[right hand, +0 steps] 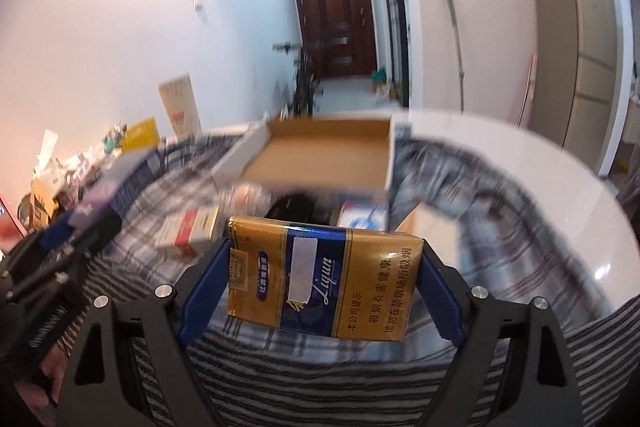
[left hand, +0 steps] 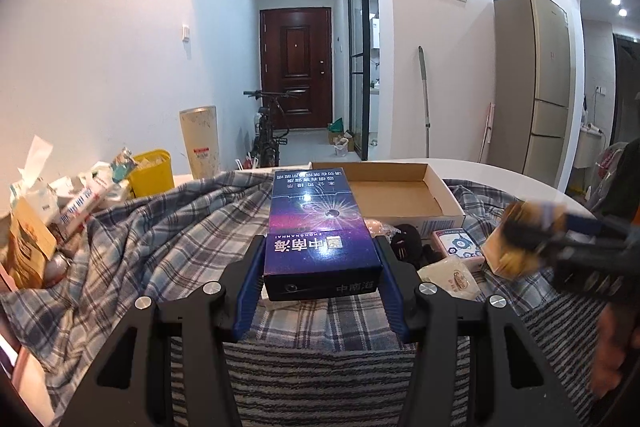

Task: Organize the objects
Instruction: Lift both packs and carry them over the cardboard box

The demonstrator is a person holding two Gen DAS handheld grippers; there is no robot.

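Left claw [left hand: 320, 279]: clamped across the near end of the long purple carton [left hand: 320, 223], which juts forward from its pads.
Right claw [right hand: 324, 283]: jaws pressed on both side edges of the gold cigarette pack [right hand: 324, 277]; the pack sits between the pads, lifted off the plaid cloth [right hand: 160, 211].
Cardboard tray [right hand: 320, 155]: ahead of both claws, open, looks bare inside.
Handling, carton: light, stiff card, glossy, long, so likely to droop or pivot; a hold nearer mid-length seems safer.
Handling, pack: light, film-wrapped, slippery, crushable; grip the narrow sides gently.
Loose items: red-and-white pack [right hand: 188, 231] ahead-left of the right claw.
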